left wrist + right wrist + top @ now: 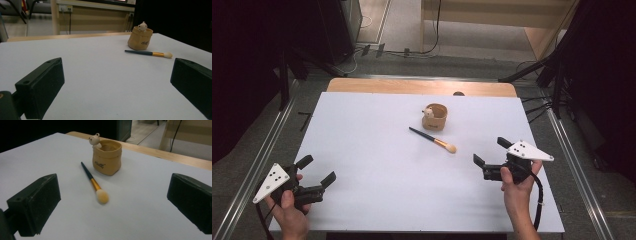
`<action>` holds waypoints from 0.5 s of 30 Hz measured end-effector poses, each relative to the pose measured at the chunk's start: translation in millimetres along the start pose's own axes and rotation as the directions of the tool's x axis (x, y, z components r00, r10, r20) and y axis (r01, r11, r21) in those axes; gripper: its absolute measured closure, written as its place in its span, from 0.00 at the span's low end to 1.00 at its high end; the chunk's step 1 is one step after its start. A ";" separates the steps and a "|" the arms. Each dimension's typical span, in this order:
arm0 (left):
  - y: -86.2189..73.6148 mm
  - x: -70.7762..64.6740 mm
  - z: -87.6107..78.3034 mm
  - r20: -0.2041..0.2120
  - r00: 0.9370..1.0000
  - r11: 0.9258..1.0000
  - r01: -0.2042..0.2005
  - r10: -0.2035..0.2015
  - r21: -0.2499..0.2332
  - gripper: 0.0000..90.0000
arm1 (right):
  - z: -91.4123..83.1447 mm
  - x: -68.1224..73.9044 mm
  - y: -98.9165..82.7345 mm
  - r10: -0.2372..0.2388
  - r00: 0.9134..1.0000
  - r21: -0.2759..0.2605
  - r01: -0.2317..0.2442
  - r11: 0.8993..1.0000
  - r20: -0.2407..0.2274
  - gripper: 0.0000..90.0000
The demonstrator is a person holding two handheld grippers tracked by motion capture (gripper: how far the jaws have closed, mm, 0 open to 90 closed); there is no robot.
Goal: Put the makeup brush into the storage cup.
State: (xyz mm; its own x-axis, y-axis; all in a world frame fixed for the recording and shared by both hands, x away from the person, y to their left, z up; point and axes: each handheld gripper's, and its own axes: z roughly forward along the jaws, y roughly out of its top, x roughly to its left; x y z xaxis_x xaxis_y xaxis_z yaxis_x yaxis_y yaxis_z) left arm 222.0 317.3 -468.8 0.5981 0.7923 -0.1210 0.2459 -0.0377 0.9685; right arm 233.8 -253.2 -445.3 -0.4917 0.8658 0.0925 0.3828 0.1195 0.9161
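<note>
A tan pouch-shaped cup (435, 117) with a small bear figure on its rim stands upright near the table's far middle; it also appears as the cup (140, 38) and the cup (107, 161). A makeup brush (432, 139) with a dark handle and pale tuft lies flat just in front of it, seen too as the brush (149, 53) and the brush (94, 183). My left gripper (316, 170) is open and empty at the near left corner. My right gripper (490, 150) is open and empty at the near right, its jaws pointing toward the brush.
The white table top (377, 160) has a wooden strip (422, 87) along its far edge. Dark stands and cables (557, 75) flank the table on the floor. A wooden cabinet (492, 15) stands beyond.
</note>
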 end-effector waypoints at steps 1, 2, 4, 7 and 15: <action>0.1 -0.1 0.0 -0.001 1.000 1.000 0.000 0.000 0.000 0.00 | 3.0 1.0 1.3 -0.006 1.000 0.005 0.007 1.000 -0.004 0.00; 0.1 -0.1 0.0 0.000 1.000 1.000 0.001 -0.001 -0.002 0.00 | 6.0 2.2 2.6 -0.012 1.000 0.009 0.012 1.000 -0.004 0.00; 0.1 0.0 -0.3 0.001 1.000 1.000 0.001 -0.001 -0.002 0.00 | 11.6 4.6 5.5 -0.018 1.000 0.018 0.018 1.000 -0.013 0.00; 0.1 0.1 -0.6 0.000 1.000 1.000 0.005 -0.005 -0.005 0.00 | 19.5 6.6 10.8 -0.027 0.999 0.029 0.028 0.999 -0.023 0.00; 0.4 0.5 -0.8 0.002 1.000 1.000 0.010 -0.010 -0.009 0.00 | 37.8 10.7 24.3 -0.041 0.998 0.051 0.044 0.998 -0.053 0.00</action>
State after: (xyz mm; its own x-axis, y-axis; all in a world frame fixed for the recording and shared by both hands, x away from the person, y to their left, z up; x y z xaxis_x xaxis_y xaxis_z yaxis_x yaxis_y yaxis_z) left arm 221.8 318.2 -468.4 0.5970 0.7914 -0.1315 0.2453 -0.0240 0.9692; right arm 267.4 -222.7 -436.8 -0.5479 0.8332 0.0750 0.4001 0.1822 0.8982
